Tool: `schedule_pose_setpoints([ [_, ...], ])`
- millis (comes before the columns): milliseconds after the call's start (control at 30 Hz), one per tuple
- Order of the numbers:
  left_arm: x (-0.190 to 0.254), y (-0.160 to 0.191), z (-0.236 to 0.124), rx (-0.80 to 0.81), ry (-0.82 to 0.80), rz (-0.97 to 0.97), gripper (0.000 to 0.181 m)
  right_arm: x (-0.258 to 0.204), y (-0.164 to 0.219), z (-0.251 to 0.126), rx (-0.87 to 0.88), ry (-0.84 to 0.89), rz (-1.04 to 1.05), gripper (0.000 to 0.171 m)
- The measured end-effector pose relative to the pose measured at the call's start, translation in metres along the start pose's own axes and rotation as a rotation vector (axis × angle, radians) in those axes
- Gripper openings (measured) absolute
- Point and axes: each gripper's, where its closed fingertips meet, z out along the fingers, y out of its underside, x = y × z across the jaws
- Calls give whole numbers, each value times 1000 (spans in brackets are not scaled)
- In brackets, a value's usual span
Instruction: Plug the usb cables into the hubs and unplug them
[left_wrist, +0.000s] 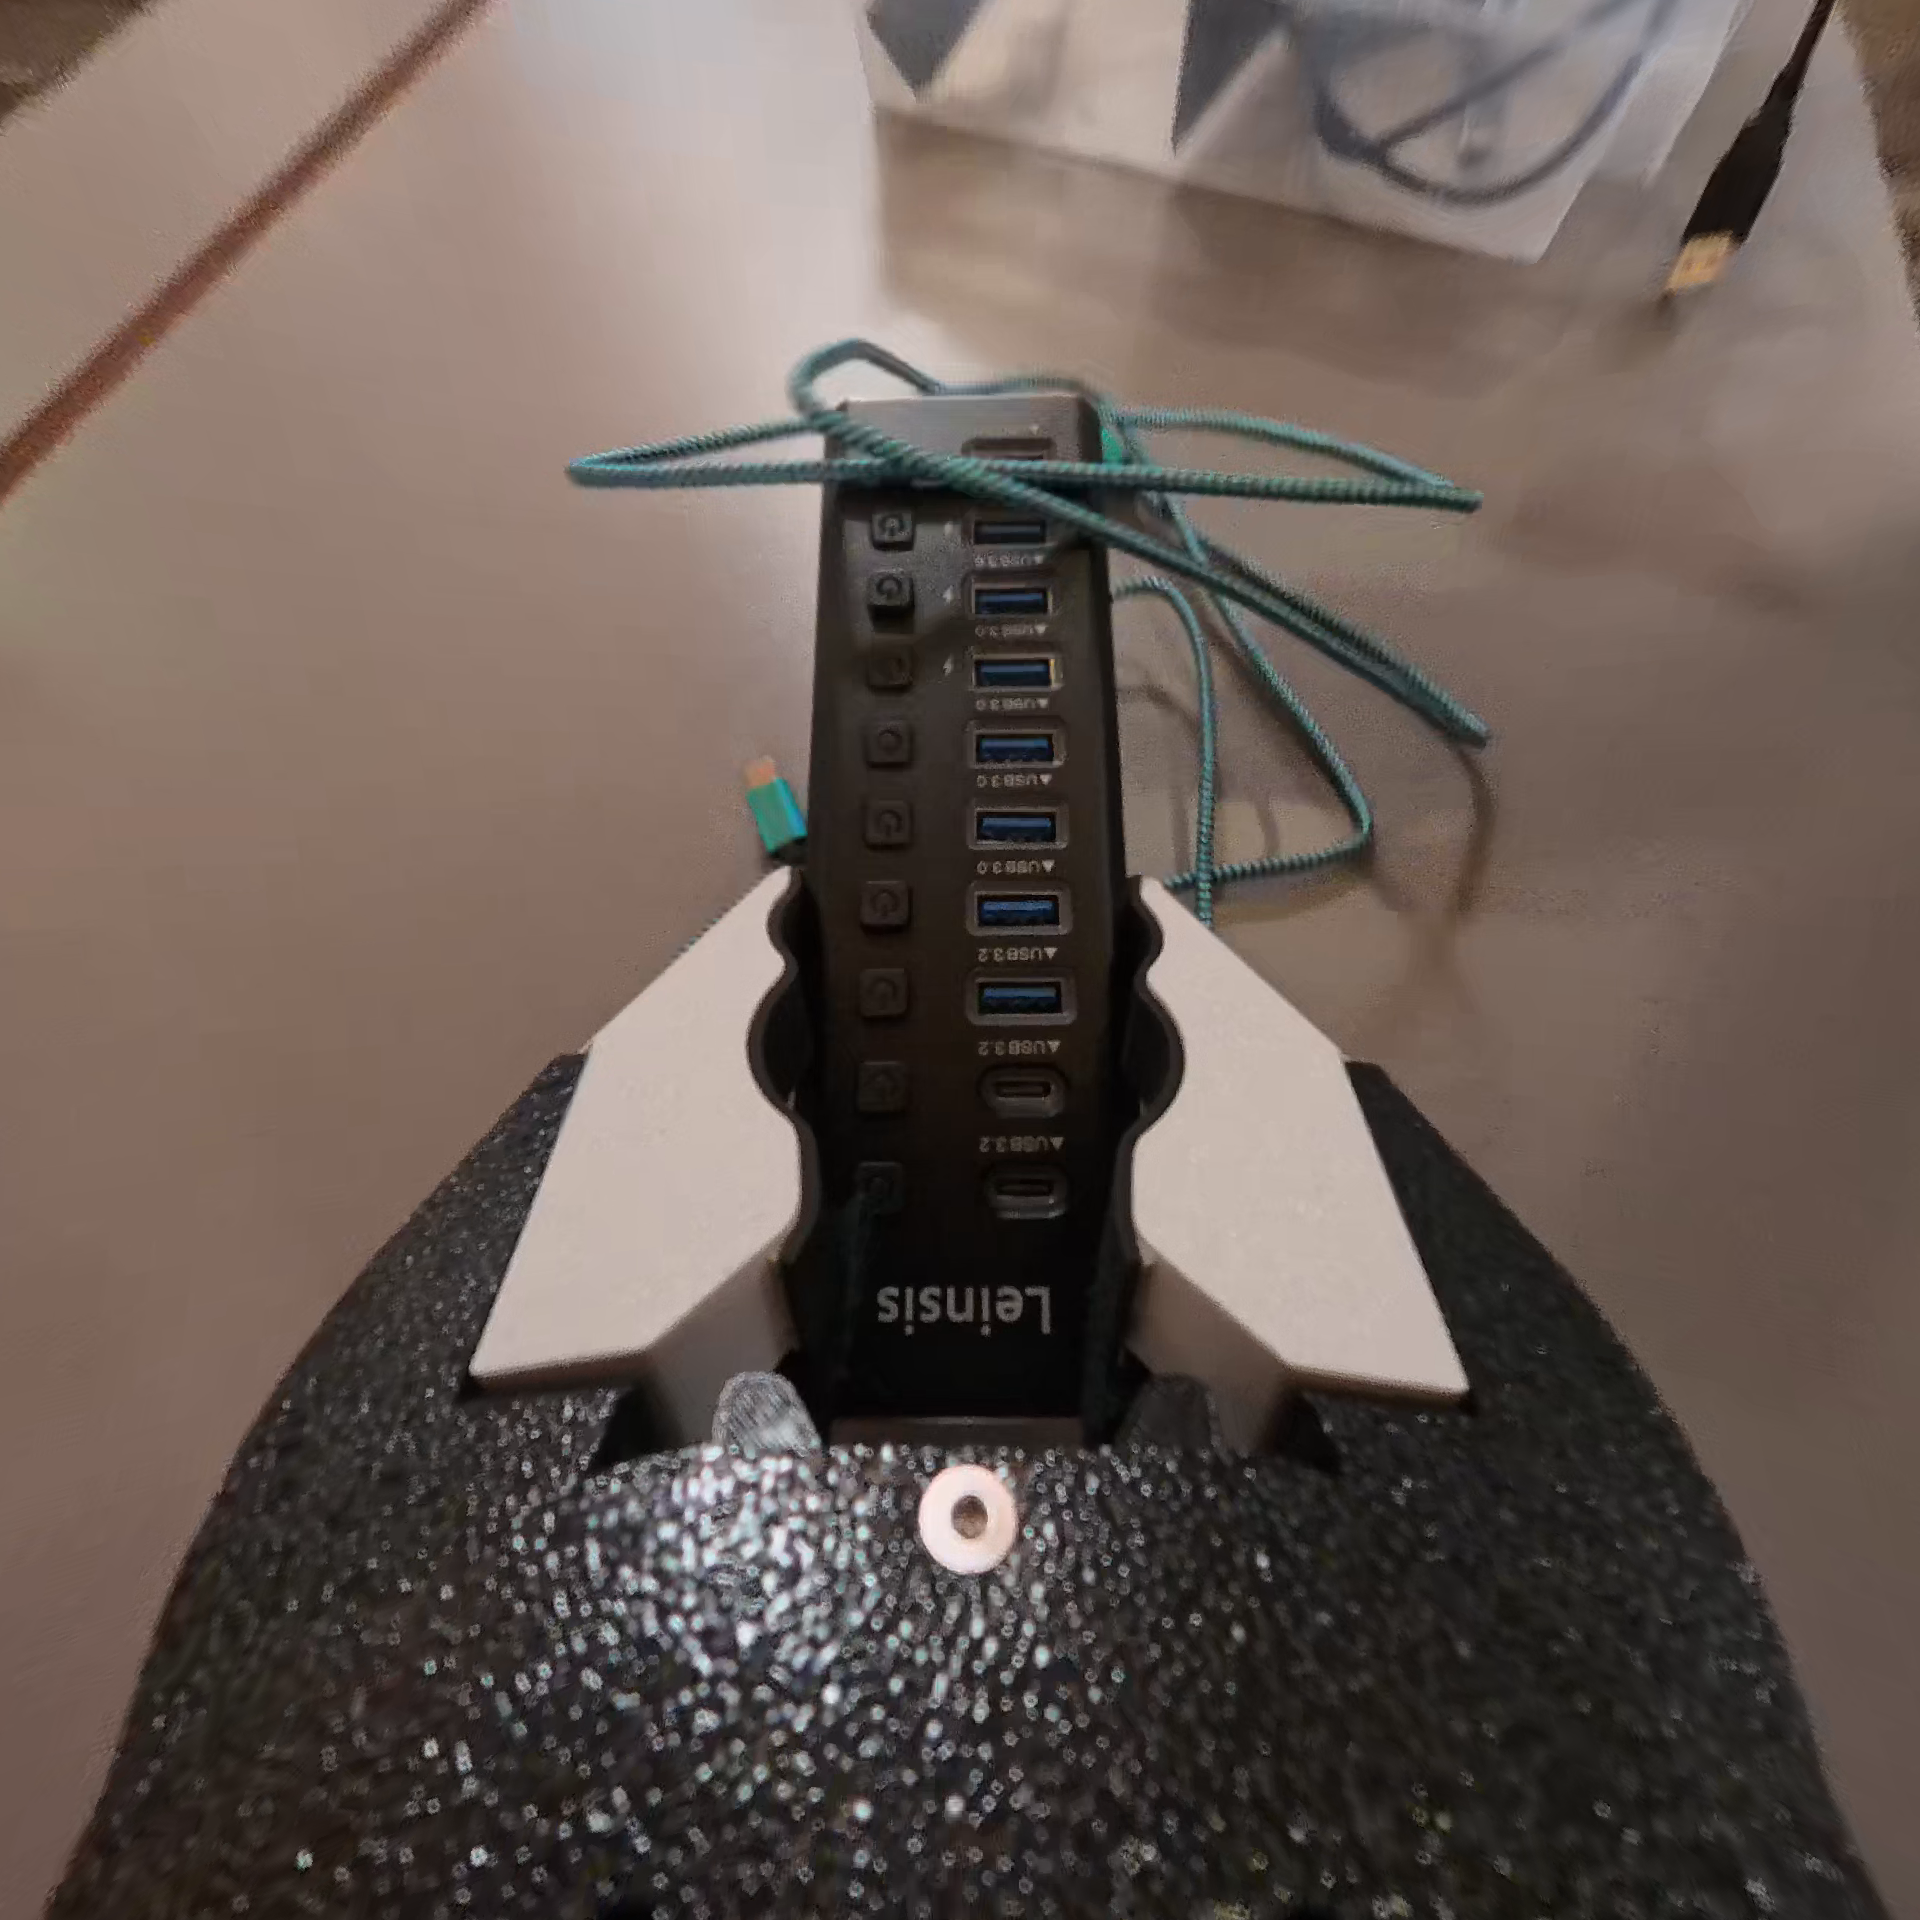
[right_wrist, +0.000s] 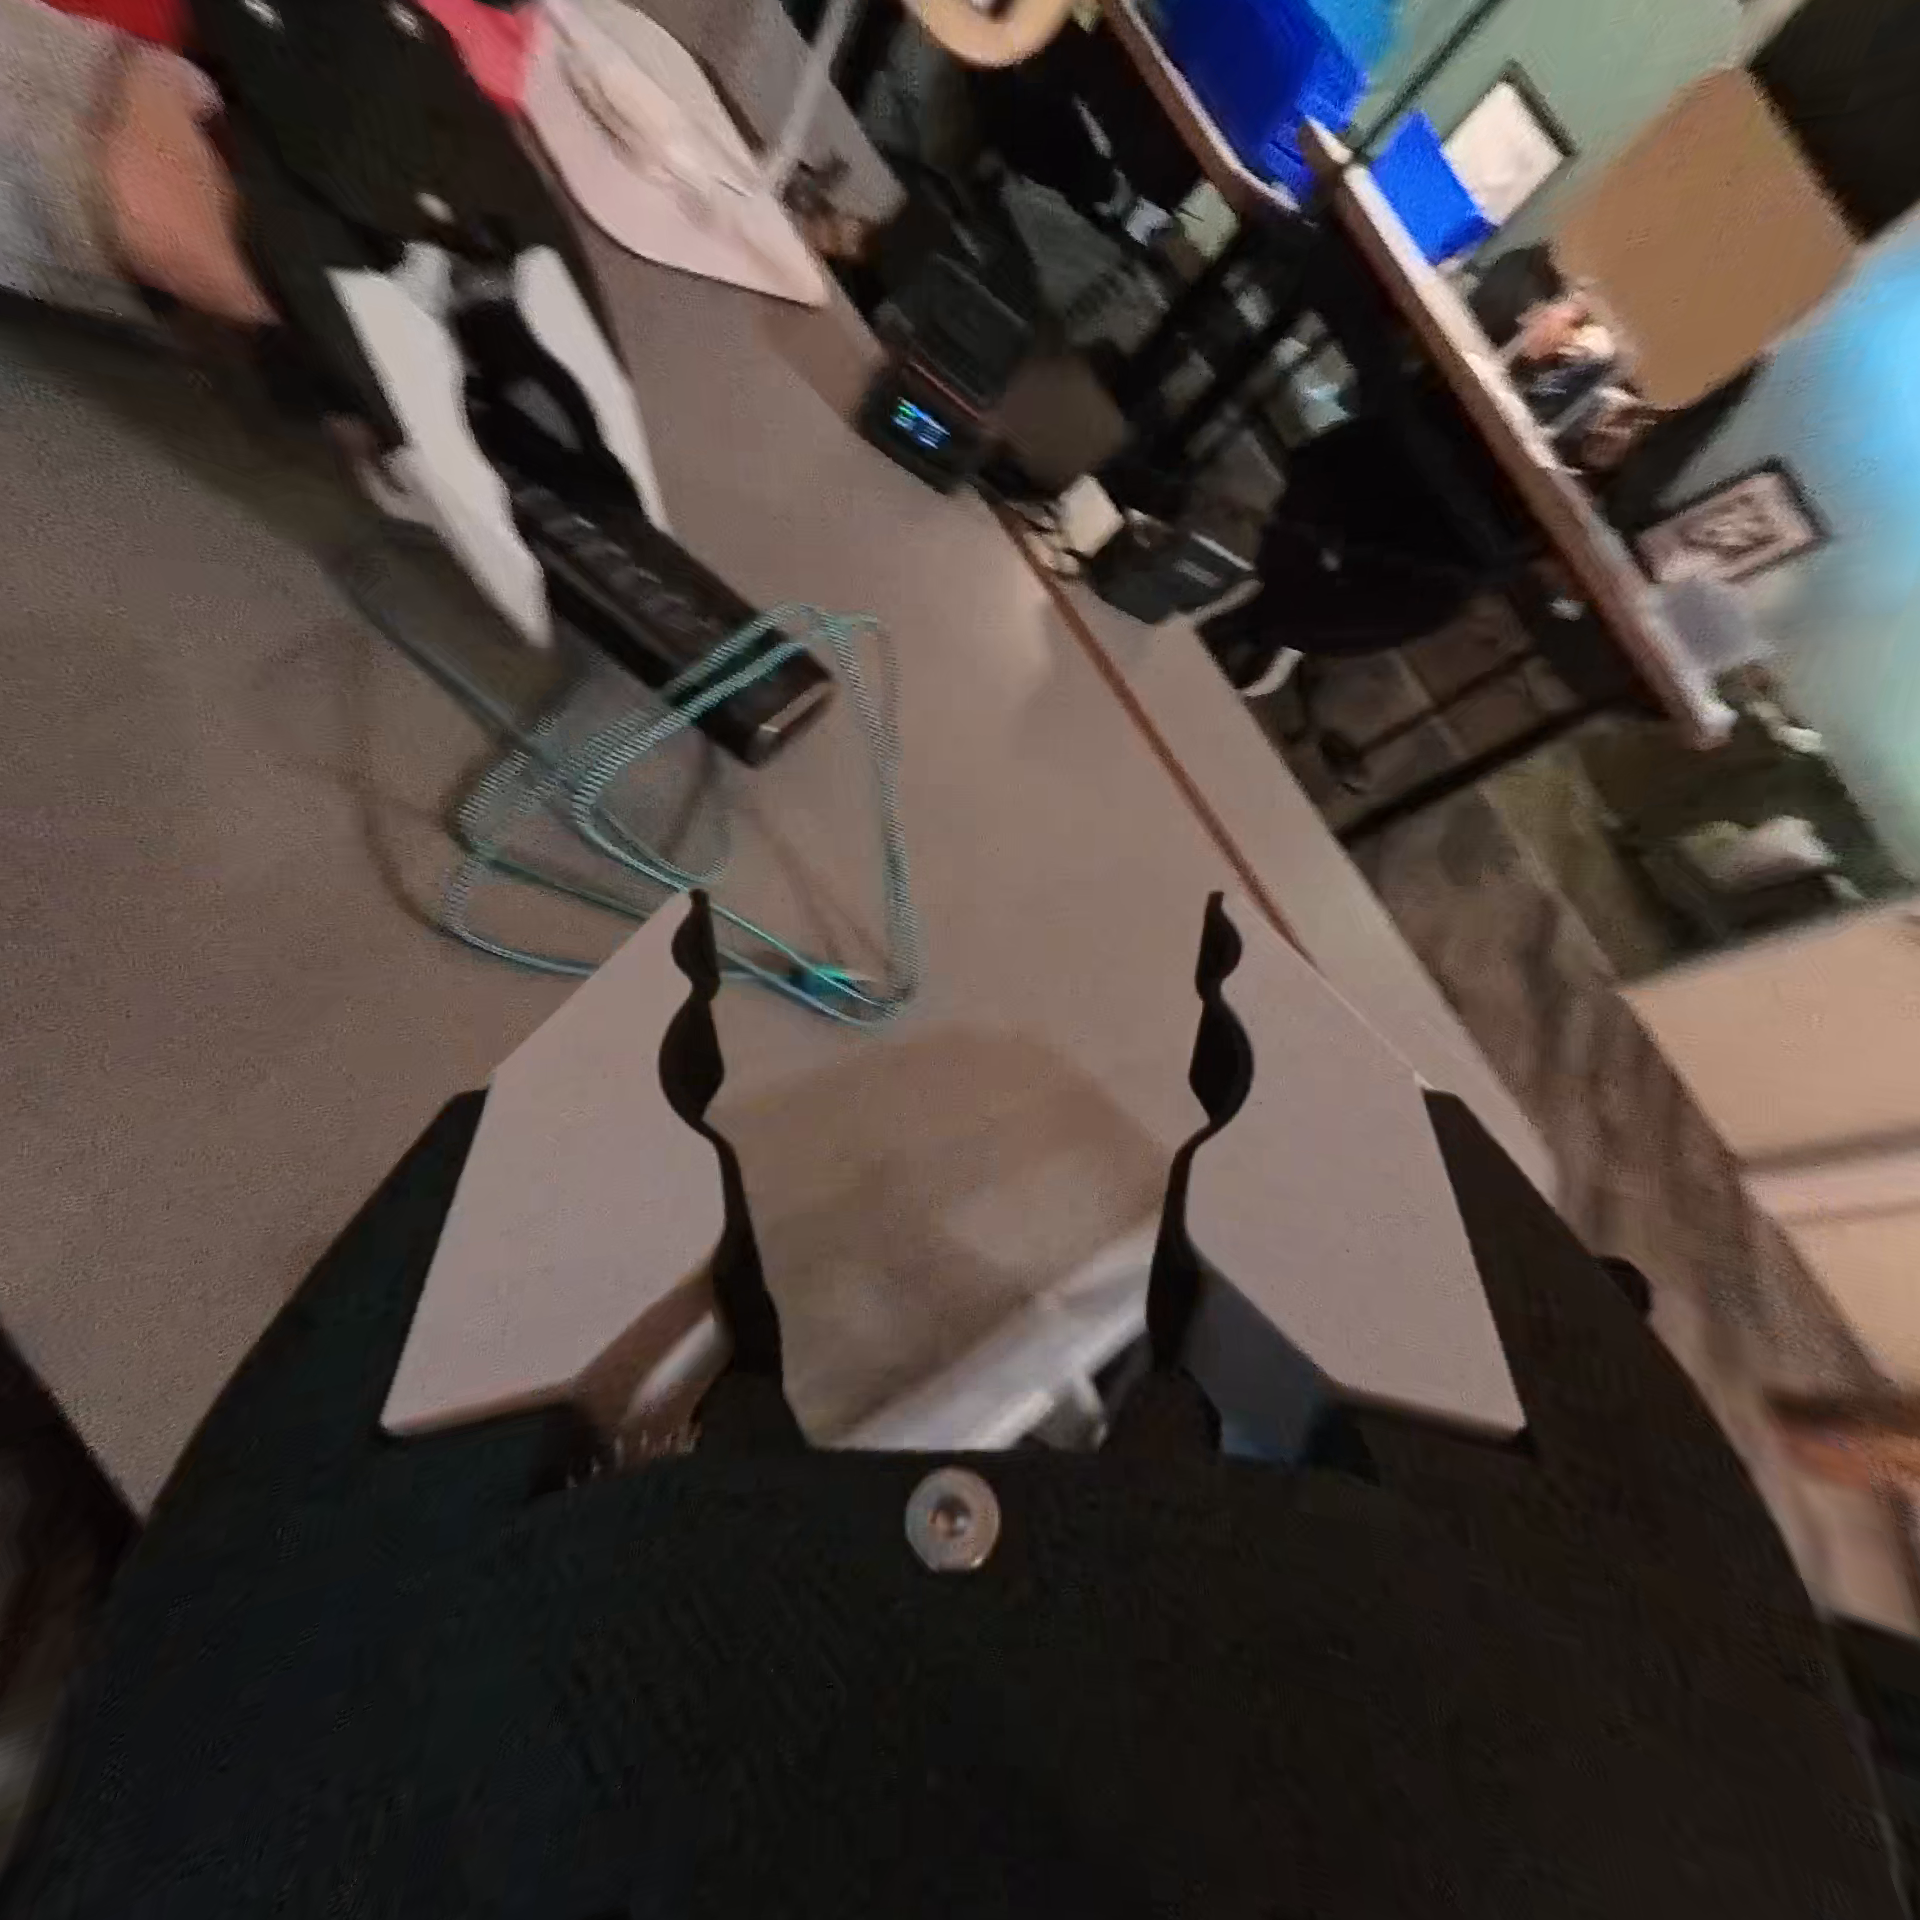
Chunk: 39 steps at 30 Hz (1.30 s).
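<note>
My left gripper (left_wrist: 961, 894) is shut on a long black USB hub (left_wrist: 961, 831) that points away from me, its row of blue ports facing up. A teal braided cable (left_wrist: 1195, 582) lies looped over the hub's far end and on the table to the right. Its teal plug (left_wrist: 774, 816) lies left of the hub. A black cable with a gold USB plug (left_wrist: 1704, 260) hangs at the upper right. My right gripper (right_wrist: 951, 914) is open and empty above the table. In the right wrist view the hub (right_wrist: 675, 623) sits in the other gripper (right_wrist: 499, 457), with the teal cable (right_wrist: 665, 831) beside it.
A clear plastic box (left_wrist: 1351, 114) with dark cables stands at the far side of the beige table (left_wrist: 364, 727). A white container (right_wrist: 987, 1371) lies below my right gripper. Beyond the table edge (right_wrist: 1174, 769) are a person, another table and shelves.
</note>
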Motion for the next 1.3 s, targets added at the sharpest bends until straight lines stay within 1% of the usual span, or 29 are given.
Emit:
schedule_pose_setpoints([
  [33,-5,-4,-5,30,-16,-16,59,-21,-6,16,40,-88,47,93],
  [100,-21,-11,-14,87,-98,-39,58,-54,-7,47,72,-225,150,102],
  [167,-40,-13,-23,123,-214,-58,58,-78,-7,76,97,-316,280,111],
  [200,-48,-15,-28,144,-271,-59,58,-86,-7,90,103,-347,345,111],
  [267,-61,-17,-39,174,-364,-62,58,-101,3,116,56,-379,422,120],
  [300,-66,-19,-45,198,-404,-62,58,-109,10,128,9,-395,423,122],
  [367,-73,-24,-56,243,-458,-74,58,-127,24,145,-101,-455,397,133],
  [400,-75,-27,-60,262,-477,-80,58,-134,28,152,-147,-484,382,136],
  [467,-77,-30,-67,294,-498,-78,58,-146,32,163,-200,-534,353,135],
  [567,-77,-32,-69,302,-507,-61,58,-158,35,173,-261,-596,316,118],
  [667,-75,-31,-65,285,-496,-53,58,-158,30,178,-276,-605,313,96],
  [733,-73,-29,-62,274,-488,-50,58,-154,29,181,-288,-587,331,74],
  [767,-73,-29,-61,271,-486,-48,58,-153,28,182,-291,-580,337,68],
  [800,-73,-28,-60,269,-484,-47,58,-153,28,181,-292,-578,338,58],
  [867,-73,-28,-60,267,-486,-45,58,-155,27,178,-285,-588,321,27],
  [933,-74,-28,-61,270,-487,-47,58,-158,27,174,-274,-582,283,12],
  [1000,-75,-28,-62,277,-491,-51,58,-154,32,169,-275,-526,200,4],
  [1067,-75,-27,-63,279,-489,-55,58,-146,31,157,-254,-472,115,4],
  [1133,-75,-27,-62,283,-490,-50,58,-134,19,136,-199,-442,118,3],
  [1200,-75,-27,-61,280,-486,-46,58,-106,1,105,-131,-377,115,3],
  [1300,-73,-27,-59,276,-475,-41,58,-52,-24,42,-47,-262,68,3],
])
